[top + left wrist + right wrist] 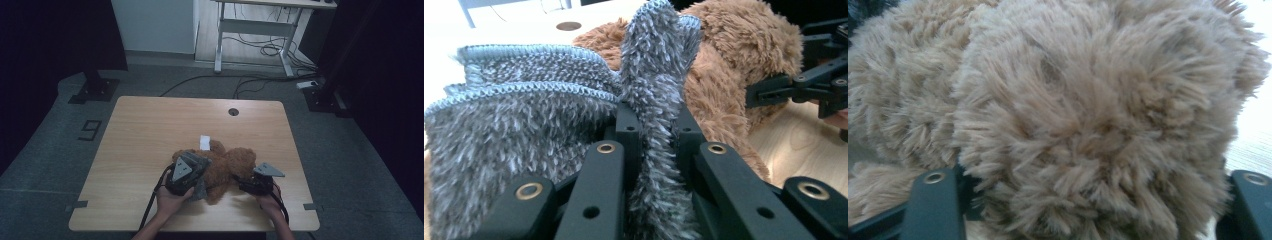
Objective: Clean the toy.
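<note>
Pinching a fold of grey fluffy cloth (651,100), my left gripper (186,172) has its jaws pressed together on it, just left of the brown teddy bear (227,167). My right gripper (257,181) sits at the bear's right side; its jaws stand apart around a plush lump of the bear, and I cannot tell whether they squeeze it. Beyond the bear, a small white tag (204,142) lies on the wooden table (145,125).

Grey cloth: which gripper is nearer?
Left. The left gripper has its jaws shut on the grey cloth; the right gripper is across the teddy bear, at its far side.
</note>
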